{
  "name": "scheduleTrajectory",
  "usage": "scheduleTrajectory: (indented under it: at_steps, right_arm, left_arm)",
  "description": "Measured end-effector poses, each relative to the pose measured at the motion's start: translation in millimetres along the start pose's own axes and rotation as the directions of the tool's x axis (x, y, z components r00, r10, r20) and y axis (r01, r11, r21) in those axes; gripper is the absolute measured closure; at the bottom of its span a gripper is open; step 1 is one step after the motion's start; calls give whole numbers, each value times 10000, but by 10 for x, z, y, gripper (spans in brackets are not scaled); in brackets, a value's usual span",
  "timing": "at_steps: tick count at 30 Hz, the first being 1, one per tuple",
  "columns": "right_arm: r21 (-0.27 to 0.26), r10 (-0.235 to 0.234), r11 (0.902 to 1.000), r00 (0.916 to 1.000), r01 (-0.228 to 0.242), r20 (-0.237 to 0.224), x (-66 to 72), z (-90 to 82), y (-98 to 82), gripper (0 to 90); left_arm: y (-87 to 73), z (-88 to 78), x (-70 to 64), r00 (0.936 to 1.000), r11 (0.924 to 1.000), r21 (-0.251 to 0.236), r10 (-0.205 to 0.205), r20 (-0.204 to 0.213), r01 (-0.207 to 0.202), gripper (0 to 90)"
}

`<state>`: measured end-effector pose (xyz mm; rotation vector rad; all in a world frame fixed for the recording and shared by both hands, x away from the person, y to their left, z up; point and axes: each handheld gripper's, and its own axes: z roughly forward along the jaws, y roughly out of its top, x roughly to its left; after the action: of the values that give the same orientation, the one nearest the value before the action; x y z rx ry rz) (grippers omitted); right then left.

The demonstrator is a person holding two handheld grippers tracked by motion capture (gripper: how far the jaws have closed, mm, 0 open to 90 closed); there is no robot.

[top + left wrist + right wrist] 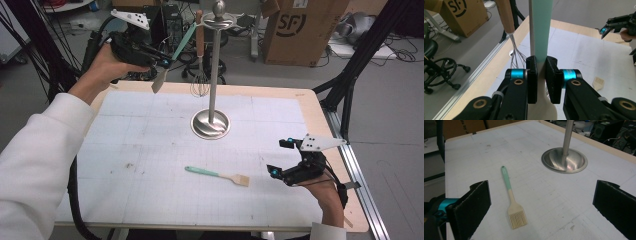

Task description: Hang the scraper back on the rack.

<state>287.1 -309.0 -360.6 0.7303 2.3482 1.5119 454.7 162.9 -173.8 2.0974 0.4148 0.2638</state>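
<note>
— Up by the rack, the left gripper has its jaws clamped on a spatula, teal handle raised toward the hooks, pale blade hanging down over the table's far edge.

— So it's being hung?

— That's my read. The handle's end sits just beside the top ring; next it needs its hole lined up with a free hook, then let go gently so the rack doesn't rock.

— And the other hand?

— The right gripper hovers low at the near right, jaws wide apart, holding nothing. The brush lies flat just ahead of it.

— Count?

— One rack, one whisk already hanging, one spatula in the air, one brush on the table. Two grippers.
</note>
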Motion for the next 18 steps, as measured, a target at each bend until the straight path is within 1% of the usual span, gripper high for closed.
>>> scheduleTrajectory:
  at_steps: [5,18]
  right_arm:
    - [-10,8,10000,10000,-8,-14,0,2,-1,1]
    - [-95,100,9999,9999,-100,-35,-19,-10,-16,1]
  left_arm:
    - [12,66,2,10000,10000,-19,-27,-20,27,809]
    - [79,245,11,10000,9997,223,-47,-62,48,807]
